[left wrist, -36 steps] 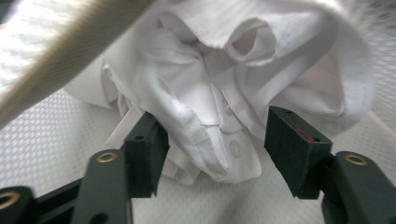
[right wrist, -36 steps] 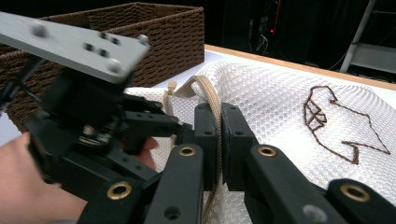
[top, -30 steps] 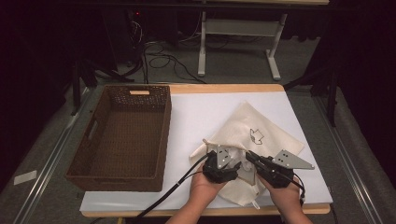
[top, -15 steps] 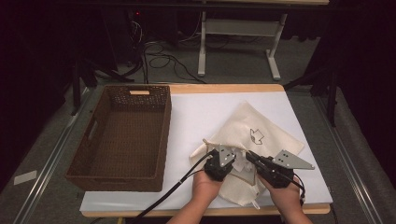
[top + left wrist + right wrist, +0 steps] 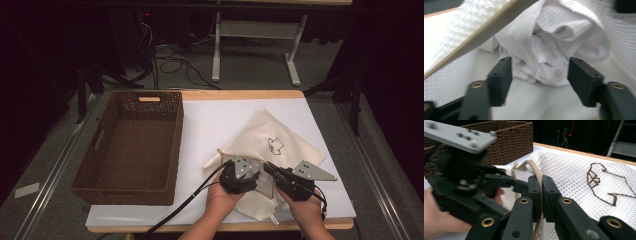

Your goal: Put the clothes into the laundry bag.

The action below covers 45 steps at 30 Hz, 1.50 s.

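On the white-covered table [image 5: 225, 120], seen from the high view, a dark brown woven basket [image 5: 135, 145] takes up the nine o'clock side, its long axis running from six toward twelve. Well apart from it, toward four o'clock, lies a cream mesh laundry bag [image 5: 280, 135] with a small dark stitched emblem [image 5: 274, 145] near its middle. A person's two hands enter from six o'clock, each carrying a black two-jaw gripper at the bag's near edge.

The left gripper [image 5: 243, 176] sits at the bag's seven o'clock corner, a cable trailing back toward six o'clock. In the left gripper view its jaws stand apart, having just been opening, and a crumpled white shirt [image 5: 549, 55] with two small buttons lies between them inside the bag's mouth; the pads do not press on it. A tan zipper band [image 5: 481, 32] of the bag crosses that view from eight o'clock up to one o'clock, above the shirt.

The right gripper [image 5: 274, 172] lies just beside the left one, toward three o'clock, with a grey three-cornered plate on top. In the right gripper view [image 5: 541, 192] its jaws are clenched on the bag's tan zipper edge, which rises in a loop between the pads. The emblem shows at three o'clock there, the basket at eleven o'clock.
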Tool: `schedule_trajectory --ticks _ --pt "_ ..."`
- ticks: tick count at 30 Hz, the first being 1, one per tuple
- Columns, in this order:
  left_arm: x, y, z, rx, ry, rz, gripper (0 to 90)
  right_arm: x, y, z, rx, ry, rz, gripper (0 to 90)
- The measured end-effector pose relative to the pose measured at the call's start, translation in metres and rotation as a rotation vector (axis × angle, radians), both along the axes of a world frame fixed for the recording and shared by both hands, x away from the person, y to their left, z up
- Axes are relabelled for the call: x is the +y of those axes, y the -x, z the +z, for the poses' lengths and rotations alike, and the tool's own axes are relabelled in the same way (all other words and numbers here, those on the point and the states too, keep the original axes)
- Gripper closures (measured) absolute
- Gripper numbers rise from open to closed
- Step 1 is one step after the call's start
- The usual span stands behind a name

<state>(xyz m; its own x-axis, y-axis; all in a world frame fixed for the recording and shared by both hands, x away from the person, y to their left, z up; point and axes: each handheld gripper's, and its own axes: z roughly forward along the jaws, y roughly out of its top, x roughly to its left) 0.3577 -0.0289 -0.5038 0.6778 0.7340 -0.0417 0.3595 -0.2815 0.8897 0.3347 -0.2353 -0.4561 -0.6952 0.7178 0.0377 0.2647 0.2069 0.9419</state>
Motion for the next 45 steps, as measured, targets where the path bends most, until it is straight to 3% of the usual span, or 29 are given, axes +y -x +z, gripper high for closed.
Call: schedule_trajectory --ticks 1,4,12,16,18,19,21,24,29,36,45 --pt "0.004 0.004 0.001 0.009 0.008 -0.003 30.2 0.0 0.0 0.0 0.003 0.002 -0.002 87.8" --pt "0.015 0.011 0.005 0.028 0.028 -0.012 27.8 0.0 0.0 0.0 0.003 0.003 -0.001 87.7" --pt "0.06 0.04 0.021 0.007 0.019 -0.005 25.7 0.0 0.0 -0.001 0.005 0.004 0.007 87.6" --pt "0.08 0.053 0.014 0.027 0.01 -0.006 25.7 0.0 0.001 -0.001 0.009 0.003 0.003 87.6" --pt "0.09 0.059 0.006 0.034 0.041 -0.006 25.8 0.0 0.001 -0.001 0.009 0.005 0.004 87.5" --pt "0.092 0.06 0.004 0.041 0.048 -0.005 27.4 0.001 0.002 -0.001 0.006 0.01 0.004 87.5" --pt "0.09 0.058 0.006 0.051 0.017 -0.018 26.5 0.001 0.002 -0.001 0.002 0.012 0.006 87.5" --pt "0.089 0.058 0.011 0.026 0.043 -0.024 26.9 0.002 0.004 -0.001 0.005 0.021 0.003 87.3" --pt "0.09 0.057 0.011 0.026 0.032 -0.034 26.8 0.002 0.006 0.0 -0.005 0.044 0.013 87.2" --pt "0.098 0.055 0.016 0.024 0.074 -0.02 26.7 -0.001 0.012 -0.002 -0.002 0.068 0.015 87.1" --pt "0.1 0.057 0.018 0.0 0.066 -0.018 24.6 0.003 0.019 -0.008 0.009 0.117 0.038 86.9"
